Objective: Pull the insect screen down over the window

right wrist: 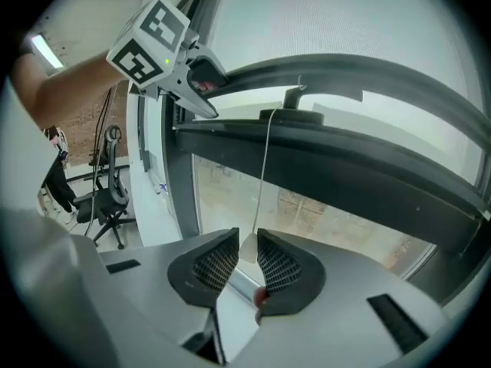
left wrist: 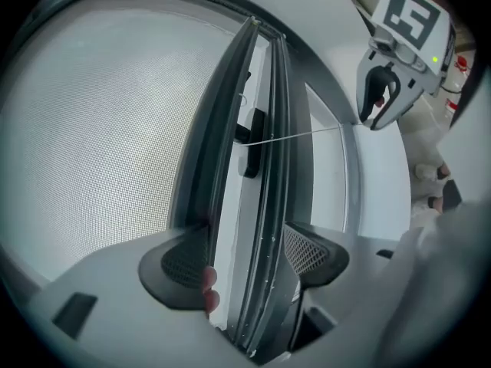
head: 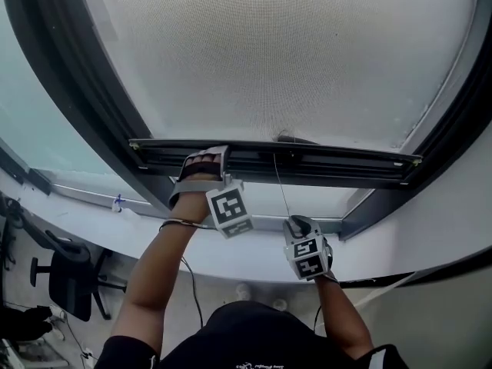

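The grey mesh insect screen [head: 277, 52] fills the upper window. Its dark bottom bar [head: 338, 161] runs across the frame. My left gripper [head: 201, 164] is up at the bar's left part. In the left gripper view its jaws [left wrist: 245, 244] are shut on the bar [left wrist: 253, 205], one pad on each side. A thin pull cord [head: 280, 187] hangs from the bar's middle. Below it, my right gripper [head: 300, 223] is shut on the small white tab [right wrist: 247, 245] at the cord's [right wrist: 265, 175] end, seen in the right gripper view [right wrist: 247, 244].
Dark window frame posts [head: 77, 91] stand on both sides, and a white sill [head: 154, 244] curves below. A frosted glass pane [head: 31, 114] lies to the left. On the floor at lower left stands a black office chair [head: 65, 283].
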### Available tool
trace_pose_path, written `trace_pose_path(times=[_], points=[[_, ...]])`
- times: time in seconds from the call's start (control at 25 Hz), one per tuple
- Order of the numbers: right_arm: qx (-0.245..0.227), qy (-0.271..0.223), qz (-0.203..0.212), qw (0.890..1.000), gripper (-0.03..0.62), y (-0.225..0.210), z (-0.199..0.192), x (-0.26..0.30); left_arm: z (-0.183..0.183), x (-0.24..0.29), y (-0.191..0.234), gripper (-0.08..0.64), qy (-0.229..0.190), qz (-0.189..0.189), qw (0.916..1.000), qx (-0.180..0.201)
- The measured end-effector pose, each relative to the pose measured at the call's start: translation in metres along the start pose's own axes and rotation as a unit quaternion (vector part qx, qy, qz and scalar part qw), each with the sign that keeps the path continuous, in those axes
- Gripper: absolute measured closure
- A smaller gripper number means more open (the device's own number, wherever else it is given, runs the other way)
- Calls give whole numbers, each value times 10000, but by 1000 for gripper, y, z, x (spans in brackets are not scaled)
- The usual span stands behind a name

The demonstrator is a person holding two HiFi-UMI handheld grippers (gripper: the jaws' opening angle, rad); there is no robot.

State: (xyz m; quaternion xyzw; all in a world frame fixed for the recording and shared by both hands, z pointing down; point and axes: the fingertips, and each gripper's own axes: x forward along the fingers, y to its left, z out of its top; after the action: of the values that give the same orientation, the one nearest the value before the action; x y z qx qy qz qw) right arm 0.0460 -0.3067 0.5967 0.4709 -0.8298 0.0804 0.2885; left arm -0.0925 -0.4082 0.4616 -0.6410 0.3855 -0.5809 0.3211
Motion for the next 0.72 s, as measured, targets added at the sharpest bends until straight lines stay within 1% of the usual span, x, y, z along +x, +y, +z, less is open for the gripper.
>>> trace_pose_path(times=[0.16,0.36,0.44,0.6,0.72], points=[[140,316,82,9994,514,9,-16,3,-1,1,1,247,27,30,10000,30],[-197,533,50,9984,514,7,-36,13,2,2,1,247,-9,71,10000,-10],[-307,615,21,9976,514,7,-41,15,1,1,1,247,33,87,10000,28],[-467,580,-58,9972,495,3,-34,13,0,0,2,247,123,92,9999,38],[-493,361,-174,9980,495,-3,-15,5,2,2,1,247,76,71,9999,-5]])
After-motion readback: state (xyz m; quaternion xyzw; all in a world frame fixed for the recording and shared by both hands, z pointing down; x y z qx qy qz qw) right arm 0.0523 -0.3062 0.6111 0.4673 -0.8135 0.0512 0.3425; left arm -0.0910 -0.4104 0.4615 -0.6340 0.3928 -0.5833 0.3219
